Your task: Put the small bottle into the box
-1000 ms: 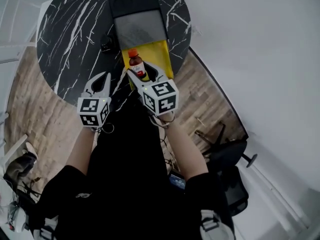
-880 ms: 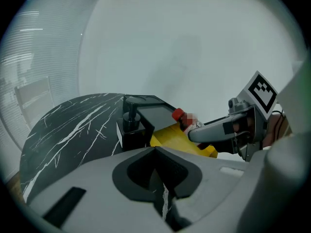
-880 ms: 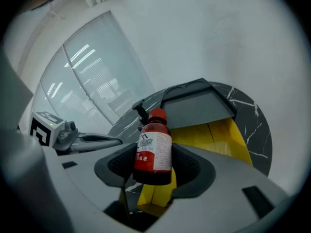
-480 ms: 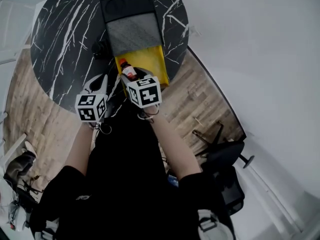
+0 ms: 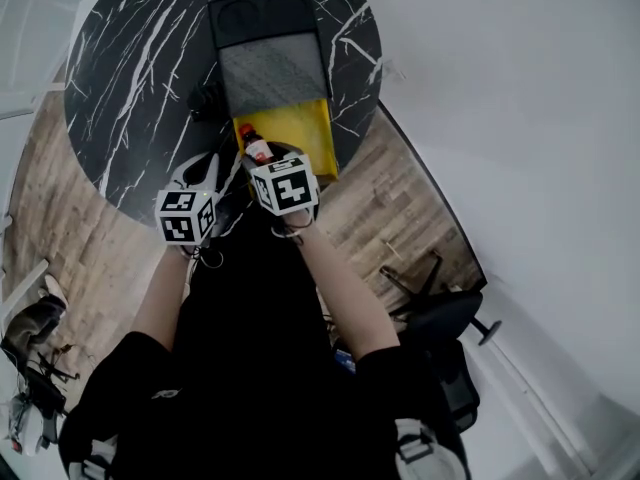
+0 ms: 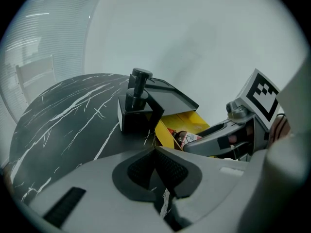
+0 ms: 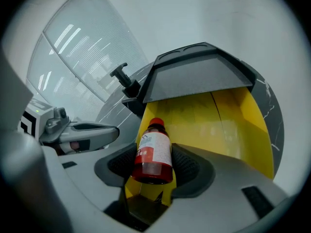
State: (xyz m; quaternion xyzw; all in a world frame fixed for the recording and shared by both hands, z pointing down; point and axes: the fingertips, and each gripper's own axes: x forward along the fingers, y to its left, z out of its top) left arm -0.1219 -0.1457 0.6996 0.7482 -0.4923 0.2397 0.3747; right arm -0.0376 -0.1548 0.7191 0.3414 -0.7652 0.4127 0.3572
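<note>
**A:** We start with the round marble worktop (image 5: 120, 98). On it is the yellow box (image 5: 305, 128), its grey lid (image 5: 272, 68) propped over the 12 o'clock end. Is there anything inside?

**B:** We see only bare yellow floor. Our right hand-held gripper (image 7: 154, 166) is clamped on the small bottle (image 7: 154, 147), cap toward 12 o'clock, at the box's 7 o'clock corner.

**A:** Then we should sink it clear of the near wall and part the jaws only when it is low.

**B:** Our left hand-held gripper (image 6: 158, 171), at 9 o'clock, is closed on nothing.
</note>
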